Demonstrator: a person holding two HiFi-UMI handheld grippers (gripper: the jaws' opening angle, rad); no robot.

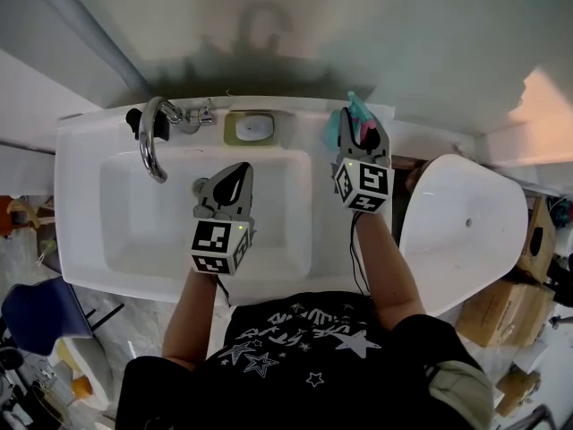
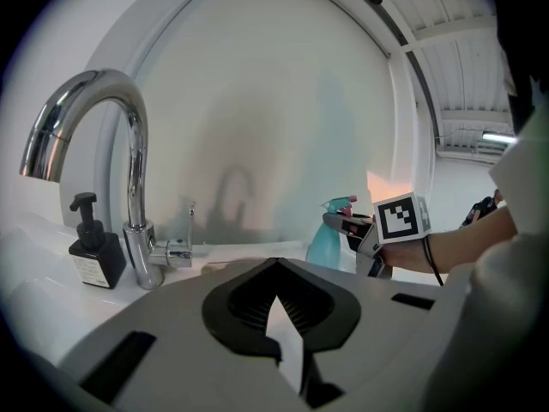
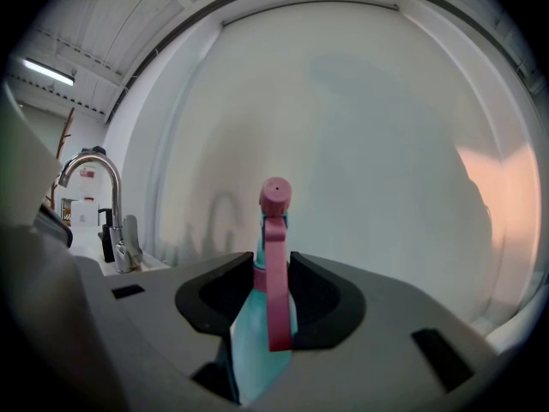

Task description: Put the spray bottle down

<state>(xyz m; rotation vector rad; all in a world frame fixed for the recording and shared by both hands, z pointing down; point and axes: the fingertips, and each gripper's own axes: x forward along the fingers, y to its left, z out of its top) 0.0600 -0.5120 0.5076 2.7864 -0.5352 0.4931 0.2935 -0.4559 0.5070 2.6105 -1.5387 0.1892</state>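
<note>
A teal spray bottle with a pink trigger head stands upright over the back right corner of the white sink. My right gripper is shut on the bottle's neck, one pad on each side. In the left gripper view the bottle hangs low at the sink's rear ledge, and I cannot tell whether its base touches. My left gripper hovers over the basin with its tips together and nothing between them.
A chrome faucet arches over the basin at the back left, with a black soap dispenser beside it. A soap dish sits mid-ledge. A white rounded seat and a cardboard box stand to the right.
</note>
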